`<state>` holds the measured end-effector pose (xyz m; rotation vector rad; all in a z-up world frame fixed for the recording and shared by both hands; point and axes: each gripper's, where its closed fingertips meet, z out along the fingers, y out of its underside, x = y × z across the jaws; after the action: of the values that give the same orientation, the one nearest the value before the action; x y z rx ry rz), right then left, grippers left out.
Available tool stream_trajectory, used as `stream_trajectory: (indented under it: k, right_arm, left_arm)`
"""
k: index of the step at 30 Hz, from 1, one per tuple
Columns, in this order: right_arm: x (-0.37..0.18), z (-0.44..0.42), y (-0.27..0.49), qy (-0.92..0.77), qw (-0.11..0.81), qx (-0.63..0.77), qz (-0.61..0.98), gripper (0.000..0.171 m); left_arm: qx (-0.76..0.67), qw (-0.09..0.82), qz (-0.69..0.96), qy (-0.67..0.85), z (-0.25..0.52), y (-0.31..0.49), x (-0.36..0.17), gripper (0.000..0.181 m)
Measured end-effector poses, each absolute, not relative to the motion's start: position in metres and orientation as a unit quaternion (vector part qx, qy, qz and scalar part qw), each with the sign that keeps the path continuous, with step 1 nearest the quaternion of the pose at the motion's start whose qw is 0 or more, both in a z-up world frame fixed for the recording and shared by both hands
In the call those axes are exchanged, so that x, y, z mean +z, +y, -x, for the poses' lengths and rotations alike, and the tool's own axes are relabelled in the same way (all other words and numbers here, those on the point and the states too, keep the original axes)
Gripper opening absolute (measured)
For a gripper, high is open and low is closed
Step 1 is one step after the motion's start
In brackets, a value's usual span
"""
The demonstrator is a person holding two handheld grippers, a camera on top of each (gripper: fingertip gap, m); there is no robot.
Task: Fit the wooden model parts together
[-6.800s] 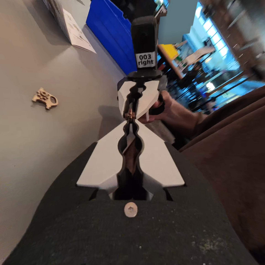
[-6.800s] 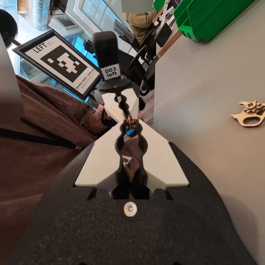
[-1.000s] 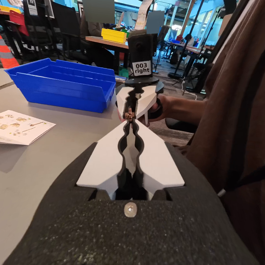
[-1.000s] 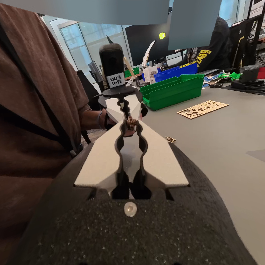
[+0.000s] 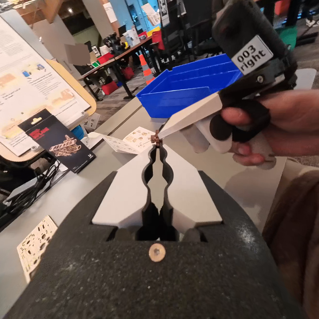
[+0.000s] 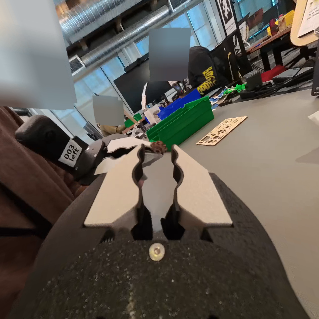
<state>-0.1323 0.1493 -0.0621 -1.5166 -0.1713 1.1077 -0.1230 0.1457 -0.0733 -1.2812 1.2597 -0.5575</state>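
A small brown wooden gear piece (image 5: pixel 156 139) is pinched at the tips of my left gripper (image 5: pixel 157 146), which is shut on it above the grey table (image 5: pixel 120 174). My right gripper (image 5: pixel 161 136) comes in from the right, held by a hand, with its tip right beside the piece. In the right wrist view my right gripper (image 6: pixel 157 147) is open, its two fingers well apart. The gear piece (image 6: pixel 158 146) sits just beyond that gap, held by the left gripper (image 6: pixel 151 150), which lies across from the left.
A blue bin (image 5: pixel 189 89), a paper leaflet (image 5: pixel 131 141), a dark kit box (image 5: pixel 57 139) and a punched wooden sheet (image 5: pixel 34 241) are on the table. In the right wrist view a green bin (image 6: pixel 181 124) and a wooden sheet (image 6: pixel 222 129) lie ahead. Cables (image 5: pixel 25 191) hang at the left edge.
My right gripper has opened and let go of the wooden piece, which stays in the left gripper. Both grippers have swung round; the right one now meets the left from the side.
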Motion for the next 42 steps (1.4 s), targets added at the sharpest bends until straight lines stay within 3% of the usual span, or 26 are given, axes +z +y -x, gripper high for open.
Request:
stream_trajectory:
  k: [15,20,23,27,31,36,39,42]
  right_arm:
    - [-0.071,0.134,0.157,-0.024,0.579,0.466,0.669,0.018]
    - [-0.089,0.113,0.163,-0.025,0.560,0.429,0.708,0.018]
    - [-0.110,0.104,0.161,-0.057,0.527,0.390,0.753,0.018]
    - [-0.127,0.107,0.159,-0.097,0.503,0.356,0.781,0.018]
    - [-0.133,0.119,0.158,-0.123,0.490,0.351,0.788,0.018]
    - [-0.140,0.128,0.158,-0.142,0.479,0.344,0.795,0.018]
    - [-0.142,0.131,0.161,-0.134,0.466,0.356,0.799,0.018]
    - [-0.151,0.138,0.163,-0.131,0.425,0.356,0.822,0.019]
  left_arm:
    - [-0.207,0.600,0.570,0.522,0.123,0.153,-0.079,0.001]
    - [-0.231,0.529,0.597,0.557,0.127,0.159,-0.109,0.025]
    - [-0.231,0.449,0.655,0.561,0.156,0.188,-0.145,0.026]
    - [-0.170,0.371,0.709,0.575,0.201,0.235,-0.189,0.042]
    - [-0.155,0.311,0.698,0.626,0.213,0.234,-0.219,0.046]
    - [-0.157,0.311,0.680,0.645,0.215,0.232,-0.220,0.038]
    - [-0.162,0.314,0.669,0.653,0.211,0.228,-0.222,0.022]
    - [-0.149,0.320,0.655,0.668,0.207,0.225,-0.221,0.022]
